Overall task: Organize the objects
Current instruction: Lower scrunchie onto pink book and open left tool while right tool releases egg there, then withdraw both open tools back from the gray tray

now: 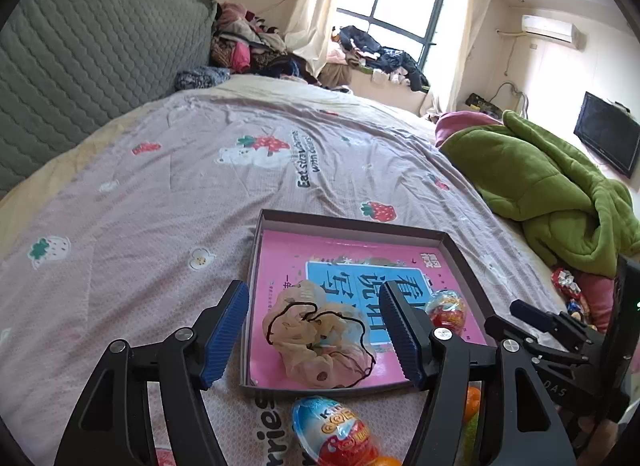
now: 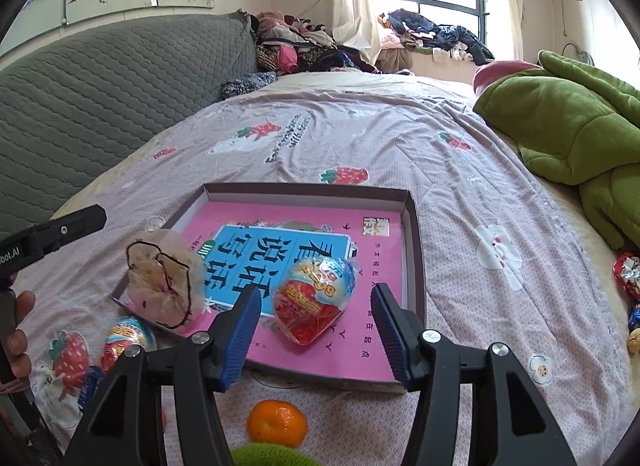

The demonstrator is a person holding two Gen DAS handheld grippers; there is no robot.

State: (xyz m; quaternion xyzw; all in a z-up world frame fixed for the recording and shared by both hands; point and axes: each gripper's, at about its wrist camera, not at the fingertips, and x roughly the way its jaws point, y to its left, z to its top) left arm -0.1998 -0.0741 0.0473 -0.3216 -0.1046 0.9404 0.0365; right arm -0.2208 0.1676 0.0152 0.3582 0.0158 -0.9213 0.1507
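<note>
A shallow dark box [image 1: 460, 254] [image 2: 416, 234] lies on the bed with a pink book [image 1: 288, 258] [image 2: 376, 346] flat inside. A beige hair scrunchie [image 1: 320, 342] [image 2: 166, 278] rests at the box's near left edge. A foil-wrapped toy egg [image 2: 314, 300] [image 1: 446, 306] lies on the book. My left gripper [image 1: 314, 334] is open around the scrunchie. My right gripper [image 2: 314, 332] is open just before the egg. A second toy egg [image 1: 336, 430] [image 2: 128, 340] and an orange [image 2: 277, 422] lie on the bedspread in front of the box.
A green blanket [image 1: 552, 185] [image 2: 568, 133] is heaped on the bed's right side. Small wrapped sweets [image 2: 630, 278] [image 1: 566, 286] lie at the right edge. A grey quilted headboard [image 1: 80, 65] stands at the left. Clothes [image 1: 248, 45] are piled behind the bed.
</note>
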